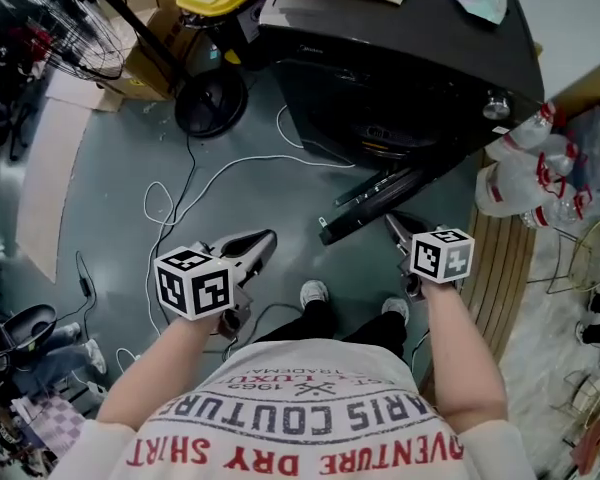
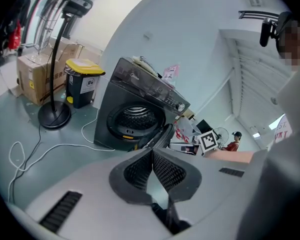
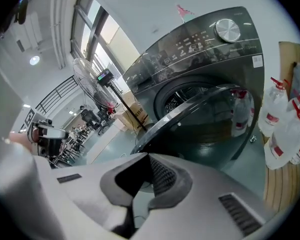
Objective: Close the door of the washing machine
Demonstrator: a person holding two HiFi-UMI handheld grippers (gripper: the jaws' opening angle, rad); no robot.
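Standing open towards the person, the door [image 1: 380,206] of the washing machine [image 1: 410,78] left the drum opening [image 2: 135,119] uncovered. The right gripper [image 1: 398,228] was held just beside the door's outer edge, on the face turned away from the machine, probably so that a forward push would swing the door shut. Whether it touched the rim could not be told. Its jaws were pressed together with nothing between them, which suited pushing rather than grasping. The left gripper [image 1: 264,240] hung well apart from the door, over the floor [image 1: 130,198], its jaws likewise together and empty, apparently held out of the door's swing. A white cable [image 1: 215,180] lay on the floor, left of the door's likely path. The closing was judged not yet done.
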